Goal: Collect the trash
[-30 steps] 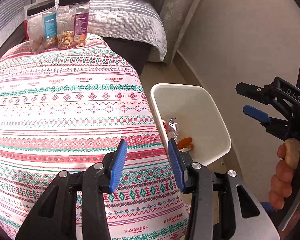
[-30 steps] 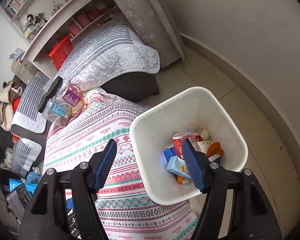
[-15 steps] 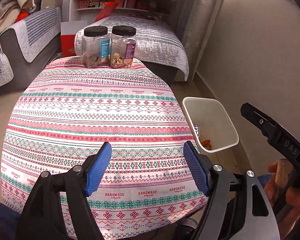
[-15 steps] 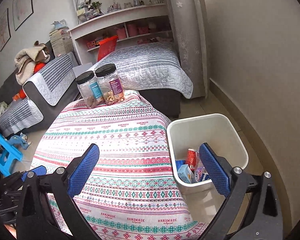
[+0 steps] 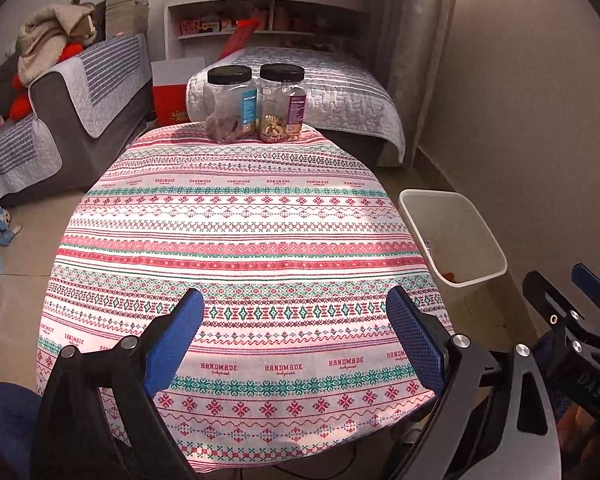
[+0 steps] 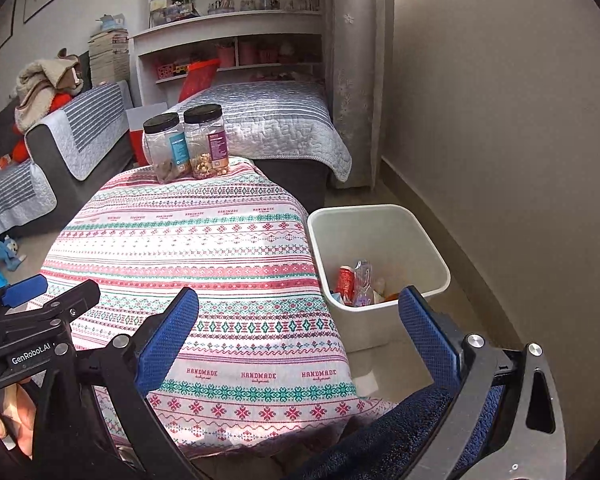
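left gripper (image 5: 294,340) fingers just spread wide, nothing in them | right gripper (image 6: 300,330) same, empty | trash (image 6: 358,284) sits in the bin (image 6: 440,276) at 3 o'clock off the desk (image 5: 236,240) | wrappers look light, crinkly; I'd pinch an edge

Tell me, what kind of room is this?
It looks like a living room or bedroom in someone's home. There is a bed with a grey quilt, a grey sofa, shelves with small things on them, and a table with a patterned cloth.
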`<state>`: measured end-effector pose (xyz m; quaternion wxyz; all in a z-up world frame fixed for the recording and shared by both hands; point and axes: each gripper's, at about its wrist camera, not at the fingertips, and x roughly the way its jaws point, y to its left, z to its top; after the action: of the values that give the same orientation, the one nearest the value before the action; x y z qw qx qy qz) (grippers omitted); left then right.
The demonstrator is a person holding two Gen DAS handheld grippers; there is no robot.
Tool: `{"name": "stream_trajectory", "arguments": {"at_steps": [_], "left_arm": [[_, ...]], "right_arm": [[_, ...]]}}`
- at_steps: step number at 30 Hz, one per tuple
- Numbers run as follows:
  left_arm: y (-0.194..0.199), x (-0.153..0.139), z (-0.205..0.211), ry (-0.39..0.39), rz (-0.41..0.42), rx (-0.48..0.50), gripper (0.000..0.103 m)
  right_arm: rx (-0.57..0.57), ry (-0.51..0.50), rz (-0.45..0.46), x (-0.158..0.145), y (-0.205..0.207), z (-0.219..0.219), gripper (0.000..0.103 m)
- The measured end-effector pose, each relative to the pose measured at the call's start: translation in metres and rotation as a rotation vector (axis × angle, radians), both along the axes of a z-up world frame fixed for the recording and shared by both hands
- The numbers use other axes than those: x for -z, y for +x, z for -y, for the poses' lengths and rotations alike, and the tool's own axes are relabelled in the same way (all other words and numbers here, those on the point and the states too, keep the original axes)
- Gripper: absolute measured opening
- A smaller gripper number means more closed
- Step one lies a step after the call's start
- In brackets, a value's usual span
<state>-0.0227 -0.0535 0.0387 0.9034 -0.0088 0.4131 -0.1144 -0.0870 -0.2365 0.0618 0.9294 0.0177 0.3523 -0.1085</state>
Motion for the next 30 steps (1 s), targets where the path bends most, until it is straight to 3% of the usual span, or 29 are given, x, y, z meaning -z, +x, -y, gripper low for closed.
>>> {"name": "stream_trajectory", "arguments": {"at_steps": [7,30], "left_arm": [[-0.003,-0.007,-0.001,0.001,0.035,-0.001,0.091],[0.007,-0.001,-0.002,-0.014,0.007,-0.019,0.091]], "right_arm": [[0.022,-0.02,-0.026,-0.003,0.001,-0.006,0.096],[0.123,-0.025,-0.067,0.001,0.004,-0.003,0.096]]}}
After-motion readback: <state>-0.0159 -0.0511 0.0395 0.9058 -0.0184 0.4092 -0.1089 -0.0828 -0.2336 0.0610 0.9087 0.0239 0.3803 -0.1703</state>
